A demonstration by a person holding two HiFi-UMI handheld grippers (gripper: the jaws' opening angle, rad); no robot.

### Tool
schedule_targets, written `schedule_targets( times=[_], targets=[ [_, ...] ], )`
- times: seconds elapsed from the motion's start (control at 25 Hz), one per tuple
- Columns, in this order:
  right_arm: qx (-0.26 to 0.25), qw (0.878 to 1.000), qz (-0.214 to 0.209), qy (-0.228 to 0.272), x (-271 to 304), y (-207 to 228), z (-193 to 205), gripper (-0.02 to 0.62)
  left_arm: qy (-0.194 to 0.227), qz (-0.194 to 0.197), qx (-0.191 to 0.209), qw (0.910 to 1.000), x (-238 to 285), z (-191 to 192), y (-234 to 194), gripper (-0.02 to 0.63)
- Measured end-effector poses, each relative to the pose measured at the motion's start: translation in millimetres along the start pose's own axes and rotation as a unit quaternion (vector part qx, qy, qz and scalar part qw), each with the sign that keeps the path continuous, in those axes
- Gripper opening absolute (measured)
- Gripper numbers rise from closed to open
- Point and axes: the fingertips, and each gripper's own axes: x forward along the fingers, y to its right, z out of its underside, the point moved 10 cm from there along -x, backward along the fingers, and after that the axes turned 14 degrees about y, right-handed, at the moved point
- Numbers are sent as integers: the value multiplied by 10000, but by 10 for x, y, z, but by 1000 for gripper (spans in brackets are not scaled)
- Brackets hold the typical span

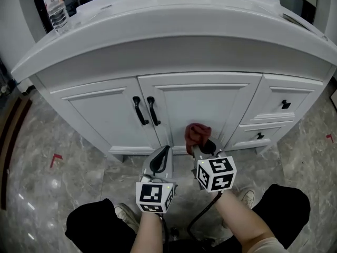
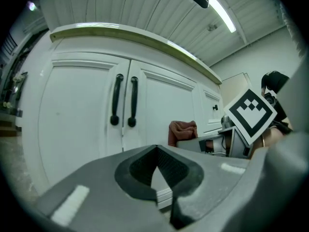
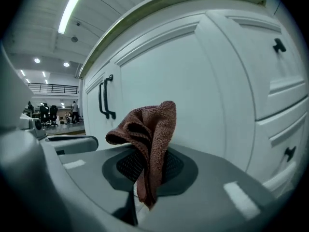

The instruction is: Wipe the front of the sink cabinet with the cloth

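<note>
Right gripper view: right gripper (image 3: 143, 170) clamped on rust-brown cloth (image 3: 150, 127), fold raised at 12 o'clock toward cabinet door (image 3: 193, 91), presumably for wiping; left gripper (image 2: 155, 151) closed, empty, at 9 o'clock.

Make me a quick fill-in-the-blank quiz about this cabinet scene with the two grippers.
The right gripper has its jaws ___ on the cloth.
The left gripper, jaws together, holds ___.
The cabinet door handles are coloured ___.
In the head view, the water bottle stands on the countertop, at its ___ end.
Missing: shut; nothing; black; left.
</note>
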Motion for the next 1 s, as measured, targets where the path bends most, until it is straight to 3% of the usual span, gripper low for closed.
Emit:
schedule_targets(
  times=[0.16,0.44,0.72,1.0],
  targets=[
    [98,9990,-417,-127,239,-374,257,80,32,-353,34,9994,-200,30,-315,0],
    [308,9962,-756,-317,554,-804,646,80,-192,-635,126,9977,-485,157,-685,0],
    [227,9974,-571,-365,678,-823,744,81,-181,-722,52,9972,-586,207,-879,0],
    [195,9984,-343,-407,563,-635,727,81,-93,-548,-85,9984,-462,218,-802,0]
  ],
)
